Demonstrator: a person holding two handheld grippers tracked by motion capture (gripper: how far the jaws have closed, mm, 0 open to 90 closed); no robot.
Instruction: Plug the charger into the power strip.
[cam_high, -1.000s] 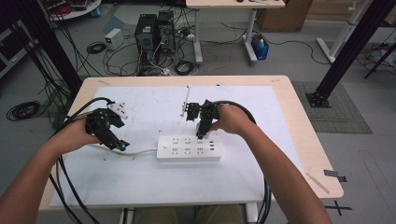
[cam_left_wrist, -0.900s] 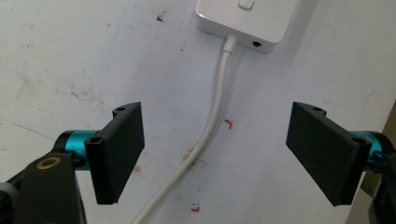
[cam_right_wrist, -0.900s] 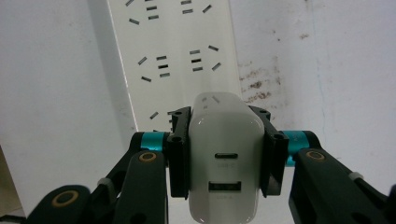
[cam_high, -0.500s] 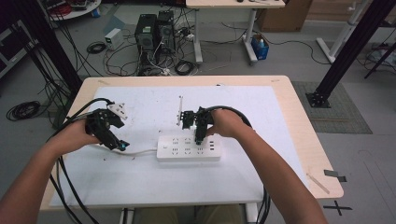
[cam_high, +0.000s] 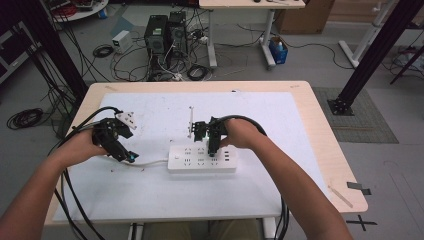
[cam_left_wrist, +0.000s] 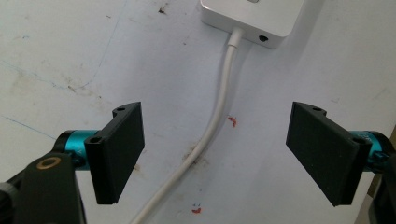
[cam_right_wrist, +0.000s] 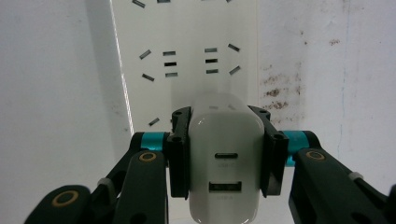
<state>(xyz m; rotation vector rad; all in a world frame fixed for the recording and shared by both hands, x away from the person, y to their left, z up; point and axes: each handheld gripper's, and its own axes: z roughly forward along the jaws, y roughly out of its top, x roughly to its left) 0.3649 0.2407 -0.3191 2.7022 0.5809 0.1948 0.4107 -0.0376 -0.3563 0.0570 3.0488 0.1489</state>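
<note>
Your right gripper (cam_right_wrist: 226, 158) has both jaws clamped flat on the sides of a white USB charger (cam_right_wrist: 226, 161), two ports facing the camera, and you've got it poised right over the white power strip (cam_right_wrist: 187, 60). In the right gripper view the strip's socket slots run up toward twelve o'clock from the charger; whether its prongs touch the strip, you can't tell from here. From the high view, that right gripper (cam_high: 212, 145) sits over the strip (cam_high: 201, 159) near the middle of the white mat (cam_high: 150, 195).

Over at nine o'clock from the strip, your left gripper (cam_high: 120, 147) hovers low over the strip's white cord (cam_high: 150, 163). In the left gripper view (cam_left_wrist: 215, 154) its jaws stand well apart, gripping nothing, with the cord (cam_left_wrist: 217, 116) running between them on the mat, clear of both pads, up to the strip's end (cam_left_wrist: 252, 18) at twelve o'clock.
</note>
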